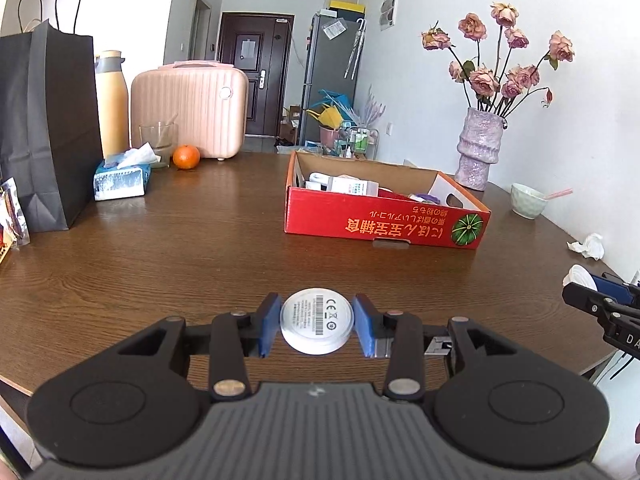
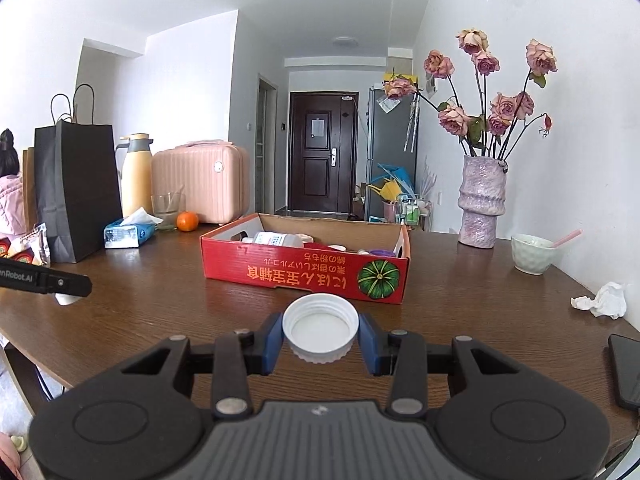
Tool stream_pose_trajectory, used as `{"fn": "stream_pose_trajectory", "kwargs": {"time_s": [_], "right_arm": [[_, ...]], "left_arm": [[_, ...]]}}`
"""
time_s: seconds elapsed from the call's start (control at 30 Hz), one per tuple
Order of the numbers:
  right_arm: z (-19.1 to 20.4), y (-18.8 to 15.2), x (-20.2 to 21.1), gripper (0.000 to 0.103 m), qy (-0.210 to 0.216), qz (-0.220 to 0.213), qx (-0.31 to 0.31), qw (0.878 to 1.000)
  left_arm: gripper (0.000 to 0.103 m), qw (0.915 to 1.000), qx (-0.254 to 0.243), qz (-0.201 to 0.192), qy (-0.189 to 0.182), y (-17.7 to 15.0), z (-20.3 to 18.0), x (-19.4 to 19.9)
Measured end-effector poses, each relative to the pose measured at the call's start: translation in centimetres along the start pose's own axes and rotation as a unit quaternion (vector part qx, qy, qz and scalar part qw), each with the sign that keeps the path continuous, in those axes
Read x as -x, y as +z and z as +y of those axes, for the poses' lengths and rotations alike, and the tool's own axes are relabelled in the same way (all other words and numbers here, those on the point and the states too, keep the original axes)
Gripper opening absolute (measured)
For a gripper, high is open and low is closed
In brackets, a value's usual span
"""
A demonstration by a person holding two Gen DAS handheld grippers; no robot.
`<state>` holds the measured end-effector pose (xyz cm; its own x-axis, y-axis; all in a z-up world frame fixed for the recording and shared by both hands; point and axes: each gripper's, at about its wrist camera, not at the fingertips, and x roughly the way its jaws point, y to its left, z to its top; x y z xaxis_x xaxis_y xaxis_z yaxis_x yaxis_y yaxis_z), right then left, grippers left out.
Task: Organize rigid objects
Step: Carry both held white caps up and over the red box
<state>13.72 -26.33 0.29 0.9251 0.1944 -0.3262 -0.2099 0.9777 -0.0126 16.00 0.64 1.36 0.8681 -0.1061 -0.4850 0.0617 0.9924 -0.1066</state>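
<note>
Left wrist view: left claw (image 1: 317,326) is clenched on a white round disc (image 1: 317,326), a smooth plastic puck with printed markings and a barcode on its upturned face, pinched between two blue pads (image 1: 267,326) above the dark wood-grain table (image 1: 180,248). Ahead and to the right sits a red cardboard box (image 1: 384,222) with orange lettering and a green pumpkin picture; its open top shows a white bottle and other items, only partly visible over the wall. Far left stands a black paper bag (image 1: 44,128), with a tissue pack (image 1: 122,178), a glass, an orange (image 1: 186,157), a yellow flask and a ribbed pink case (image 1: 190,108) behind. A textured lilac vase (image 1: 480,148) of dried roses and a pale bowl (image 1: 528,200) stand at the right wall. The right claw (image 1: 600,304) enters at the right edge, cut off by the frame. Right wrist view: right claw (image 2: 320,336) grips a white ribbed bottle cap (image 2: 320,330), hollow side up, between its blue pads, just in front of the red cardboard box (image 2: 304,276). A crumpled tissue (image 2: 604,300) lies at the right, a dark phone (image 2: 626,372) is cropped at the edge, and the left claw's black arm intrudes at the left, its tips hard to make out. Beyond the table a corridor leads to a dark door (image 2: 323,158) beside a grey refrigerator.
</note>
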Motion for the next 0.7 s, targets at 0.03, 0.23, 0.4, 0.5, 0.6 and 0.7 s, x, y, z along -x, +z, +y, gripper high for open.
{"fn": "stream_pose_trajectory", "kwargs": {"time_s": [0.03,0.23,0.4,0.5,0.6,0.7], "right_arm": [[0.0,0.0,-0.1,0.039,-0.001,-0.001,0.0,1.0],[-0.3,0.2,-1.4,0.039,0.001,0.005,-0.005,1.0],[-0.8,0.5,-3.1,0.039,-0.001,0.014,-0.009,1.0],[-1.1,1.2,-4.6,0.039,-0.001,0.016,-0.007,1.0],[-1.8,2.1,-6.3,0.039,0.013,0.018,-0.023,0.999],[-3.3,3.9,-8.6,0.039,0.041,0.021,-0.072,0.996]], "left_arm": [[0.04,1.0,0.001,0.002,-0.001,0.0,0.0,-0.2],[0.04,1.0,0.0,0.008,-0.006,0.4,0.1,-1.6],[0.04,0.9999,0.005,0.008,-0.011,1.0,0.3,-3.2],[0.04,0.9998,-0.016,0.002,-0.011,2.2,0.0,-4.5],[0.04,0.9986,-0.041,-0.017,-0.028,4.2,-0.5,-5.7],[0.04,0.9965,-0.053,-0.024,-0.06,6.9,-1.2,-7.9]]}}
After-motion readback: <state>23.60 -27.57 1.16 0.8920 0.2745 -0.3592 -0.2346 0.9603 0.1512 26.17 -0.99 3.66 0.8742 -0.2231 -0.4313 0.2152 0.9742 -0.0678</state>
